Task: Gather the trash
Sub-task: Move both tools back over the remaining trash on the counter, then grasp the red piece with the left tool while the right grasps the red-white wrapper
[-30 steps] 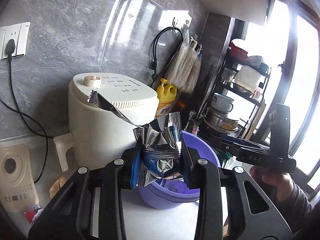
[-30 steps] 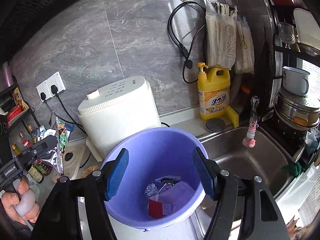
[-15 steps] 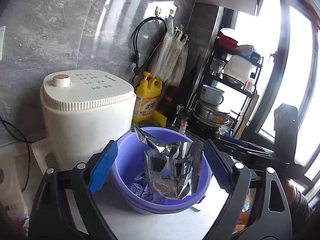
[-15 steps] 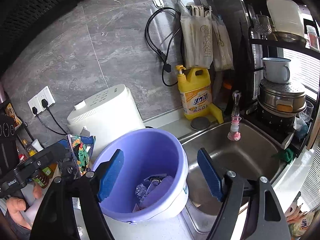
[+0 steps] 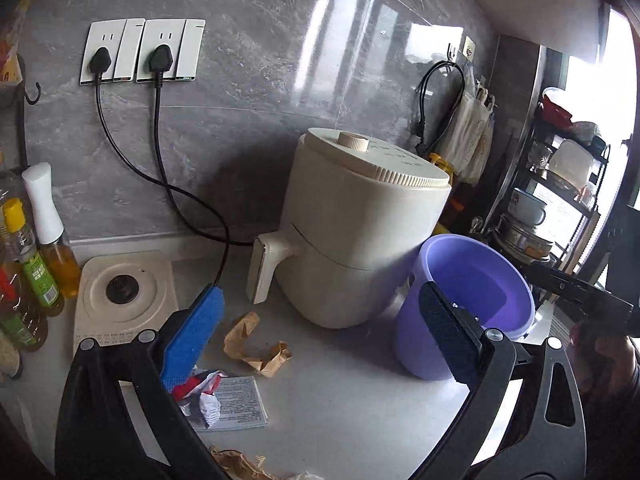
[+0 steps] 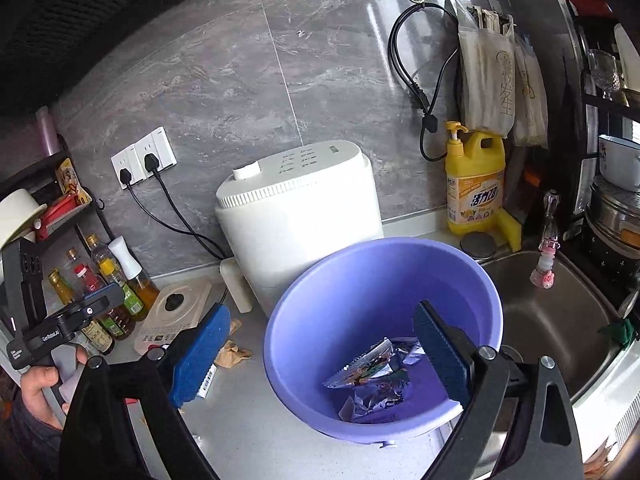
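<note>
A purple bucket point(image 6: 380, 312) stands on the counter by the sink; it also shows in the left wrist view point(image 5: 464, 312). Foil snack wrappers point(image 6: 376, 376) lie in its bottom. My left gripper point(image 5: 320, 340) is open and empty above the counter, left of the bucket. Below it lie a crumpled brown paper point(image 5: 256, 344), a red-and-white crumpled wrapper point(image 5: 200, 396) and a grey leaflet point(image 5: 236, 404). My right gripper point(image 6: 320, 352) is open and empty, its jaws spread over the bucket's near rim.
A white air fryer point(image 5: 352, 224) stands behind the bucket. A small cream appliance point(image 5: 124, 300) and several bottles point(image 5: 36, 256) are at the left. A steel sink point(image 6: 552, 320), yellow detergent bottle point(image 6: 476, 184) and dish rack point(image 5: 560, 200) are at the right.
My left gripper opened and let the foil wrapper fall into the bucket, then swung left and down toward the trash on the counter. My right gripper stayed open over the bucket.
</note>
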`<state>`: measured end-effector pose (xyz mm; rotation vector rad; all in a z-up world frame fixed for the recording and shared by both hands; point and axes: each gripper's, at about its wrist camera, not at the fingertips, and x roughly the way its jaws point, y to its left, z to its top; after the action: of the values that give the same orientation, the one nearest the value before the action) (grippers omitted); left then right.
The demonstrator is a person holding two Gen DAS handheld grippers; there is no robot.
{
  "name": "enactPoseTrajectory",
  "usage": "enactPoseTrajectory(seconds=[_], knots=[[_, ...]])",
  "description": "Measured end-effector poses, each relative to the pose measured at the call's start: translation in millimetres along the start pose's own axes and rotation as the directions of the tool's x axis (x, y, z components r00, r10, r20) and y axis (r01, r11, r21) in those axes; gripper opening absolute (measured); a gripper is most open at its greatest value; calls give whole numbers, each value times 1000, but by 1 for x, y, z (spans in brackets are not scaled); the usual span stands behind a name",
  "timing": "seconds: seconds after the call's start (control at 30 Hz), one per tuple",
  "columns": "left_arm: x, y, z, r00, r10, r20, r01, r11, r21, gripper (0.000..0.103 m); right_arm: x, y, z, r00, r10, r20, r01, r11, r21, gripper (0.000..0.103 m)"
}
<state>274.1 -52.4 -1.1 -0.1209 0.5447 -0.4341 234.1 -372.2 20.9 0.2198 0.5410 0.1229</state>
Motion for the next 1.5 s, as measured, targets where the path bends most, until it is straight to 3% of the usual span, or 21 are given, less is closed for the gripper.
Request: enactPoseTrajectory(seconds=[0.17,0.5,0.93,1.23,1.3,1.37,1.5], knots=[[-21,38,-20,993,114,-16,-115,992,-50,97,22,29,-2,997,64,-35,-66,996,-57,92],[-44,82,-62,970,234,-63,-240,962,-133,97,58,98,-8,974,198,-114,-216,960,-176,93],[-56,112,-124,946,297,-130,-322,905,-276,96,101,159,-32,928,261,-266,-332,904,-270,92],[-45,116,-146,915,361,-179,-398,877,-268,80,129,179,-52,898,266,-351,-370,887,-276,92],[-41,121,-150,901,384,-201,-429,859,-281,73,134,183,-57,891,268,-367,-380,882,-277,90],[-37,131,-155,888,397,-233,-455,830,-321,56,140,188,-61,881,266,-392,-387,881,-271,86],[-29,145,-165,870,413,-270,-489,791,-367,53,151,198,-70,867,238,-437,-380,885,-271,79]])
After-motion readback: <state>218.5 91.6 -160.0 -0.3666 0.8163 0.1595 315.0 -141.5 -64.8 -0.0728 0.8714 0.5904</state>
